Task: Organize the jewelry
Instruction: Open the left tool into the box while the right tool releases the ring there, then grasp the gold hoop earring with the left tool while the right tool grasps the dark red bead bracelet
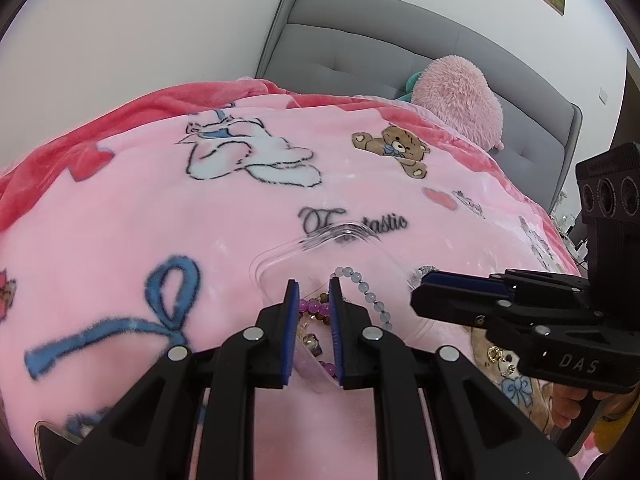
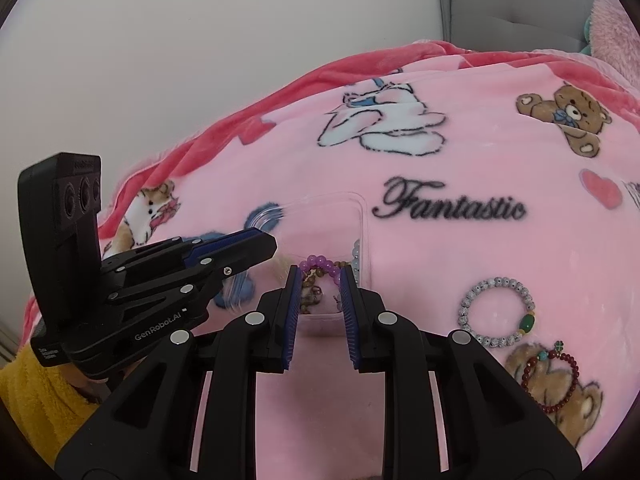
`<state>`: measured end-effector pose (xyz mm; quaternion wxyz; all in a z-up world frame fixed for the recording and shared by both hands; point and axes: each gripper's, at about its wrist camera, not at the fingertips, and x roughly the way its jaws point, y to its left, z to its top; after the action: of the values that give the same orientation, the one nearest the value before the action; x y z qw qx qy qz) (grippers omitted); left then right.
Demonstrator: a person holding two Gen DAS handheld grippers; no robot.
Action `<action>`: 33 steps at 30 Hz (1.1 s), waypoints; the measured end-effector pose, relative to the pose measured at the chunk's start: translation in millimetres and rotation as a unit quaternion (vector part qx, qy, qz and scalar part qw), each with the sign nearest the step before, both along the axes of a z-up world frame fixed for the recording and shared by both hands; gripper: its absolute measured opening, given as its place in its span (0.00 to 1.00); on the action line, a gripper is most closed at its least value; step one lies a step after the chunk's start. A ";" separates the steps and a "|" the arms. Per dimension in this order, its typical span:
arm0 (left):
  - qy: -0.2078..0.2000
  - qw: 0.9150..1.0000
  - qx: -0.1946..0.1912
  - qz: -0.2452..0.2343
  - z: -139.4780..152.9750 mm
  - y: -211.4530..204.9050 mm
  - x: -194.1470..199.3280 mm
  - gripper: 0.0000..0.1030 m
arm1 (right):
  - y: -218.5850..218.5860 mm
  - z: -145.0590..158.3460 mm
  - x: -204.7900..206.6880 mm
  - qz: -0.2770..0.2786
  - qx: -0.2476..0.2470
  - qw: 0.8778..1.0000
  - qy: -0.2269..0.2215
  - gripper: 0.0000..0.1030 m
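Blue-padded left gripper (image 1: 314, 280) and right gripper (image 2: 320, 274) both parted, grasping nothing, hovering over clear plastic box (image 2: 362, 216) holding purple bead bracelet (image 2: 318, 263) and pale grey bead strand (image 1: 366, 290). Beads light, slippery, floppy; pinch across the strand. Grey bead bracelet (image 2: 464, 304) and red bead bracelet (image 2: 530, 364) loose at 4 o'clock on soft pink fleece blanket (image 2: 460, 248), grey headboard (image 1: 360, 52) at 12

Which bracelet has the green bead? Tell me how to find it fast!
Start at the word "Fantastic" on the pink blanket. Below it, right of the clear box, two bracelets lie loose on the blanket. Yours is the grey speckled bracelet with one big green bead; the dark red bracelet just below has smaller beads.
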<state>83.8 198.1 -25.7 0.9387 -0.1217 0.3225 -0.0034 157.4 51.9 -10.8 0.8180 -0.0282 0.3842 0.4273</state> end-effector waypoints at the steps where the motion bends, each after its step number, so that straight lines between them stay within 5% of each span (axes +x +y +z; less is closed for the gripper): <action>1: 0.000 1.000 -0.001 -0.001 0.0 -0.3 0.0 0.18 | -2.2 0.6 0.3 -0.003 0.002 1.000 0.000 0.20; 8: -0.003 1.000 0.001 -0.003 2.3 -1.7 0.8 0.20 | -22.1 10.2 -3.2 -0.024 0.010 1.000 -0.010 0.20; 16: -0.030 0.999 0.013 -0.028 19.3 -26.1 -9.1 0.35 | -75.1 10.9 6.7 -0.086 0.000 0.996 -0.007 0.24; 20: -0.037 0.997 0.011 -0.066 26.5 -56.6 -10.6 0.53 | -115.3 5.5 20.7 -0.136 0.000 0.991 0.009 0.30; 22: -0.031 0.995 0.007 -0.089 27.3 -73.8 -11.6 0.53 | -133.7 2.3 26.2 -0.157 -0.002 0.987 0.015 0.38; 33: 0.011 0.978 0.051 -0.203 -5.1 -170.0 -9.1 0.56 | -166.1 -22.2 39.8 -0.177 -0.050 0.983 0.028 0.42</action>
<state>74.8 28.1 -30.8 0.9199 -0.0052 0.3502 -0.1763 197.2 -114.2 -33.0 0.8671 0.0114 0.4269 0.2566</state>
